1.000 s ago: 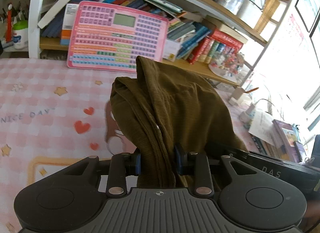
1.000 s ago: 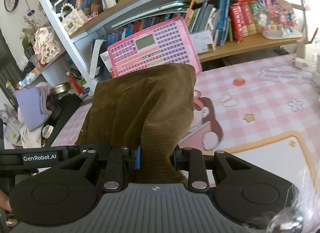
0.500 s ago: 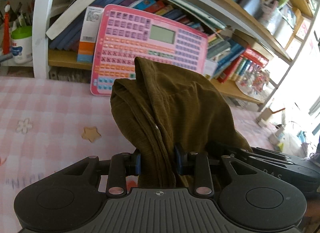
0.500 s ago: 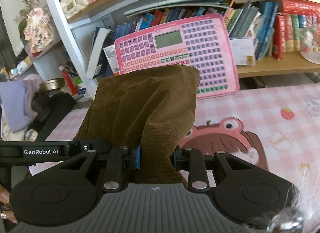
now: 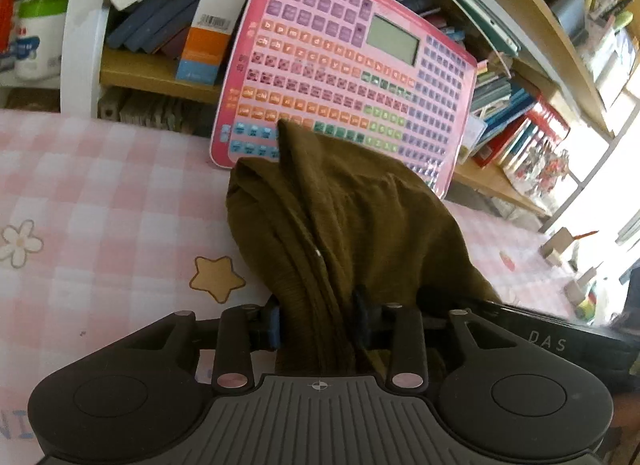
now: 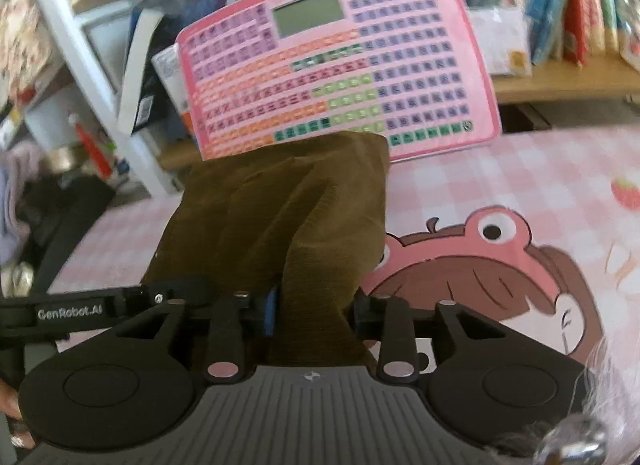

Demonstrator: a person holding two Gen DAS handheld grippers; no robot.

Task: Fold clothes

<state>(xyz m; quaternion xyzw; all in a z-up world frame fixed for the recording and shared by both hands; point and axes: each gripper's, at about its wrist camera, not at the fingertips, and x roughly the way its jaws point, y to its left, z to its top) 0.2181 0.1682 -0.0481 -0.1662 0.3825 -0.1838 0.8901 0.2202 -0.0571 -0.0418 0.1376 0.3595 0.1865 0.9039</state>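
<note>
A brown corduroy garment [image 5: 360, 217] hangs bunched between the blue pads of my left gripper [image 5: 318, 325], whose jaws are opening while the cloth still fills the gap. In the right wrist view the same garment [image 6: 288, 217] drapes forward from my right gripper [image 6: 314, 315]. Its jaws are opening too, with the cloth still pressed between them. Both grippers sit side by side, low over the pink checked mat [image 5: 100, 205]. The cloth hides both pairs of fingertips.
A pink toy keyboard board [image 5: 340, 65] leans against the bookshelf just beyond the garment. Books fill the wooden shelf [image 6: 560, 85]. The mat [image 6: 520, 185] bears a cartoon print. A white shelf post [image 5: 80, 45] stands at the left. Clutter lies off the mat's left edge [image 6: 24, 193].
Both grippers have carried the garment forward and lower towards the shelf, so the pink board looks much larger. The gap between each pair of pads has widened slightly.
</note>
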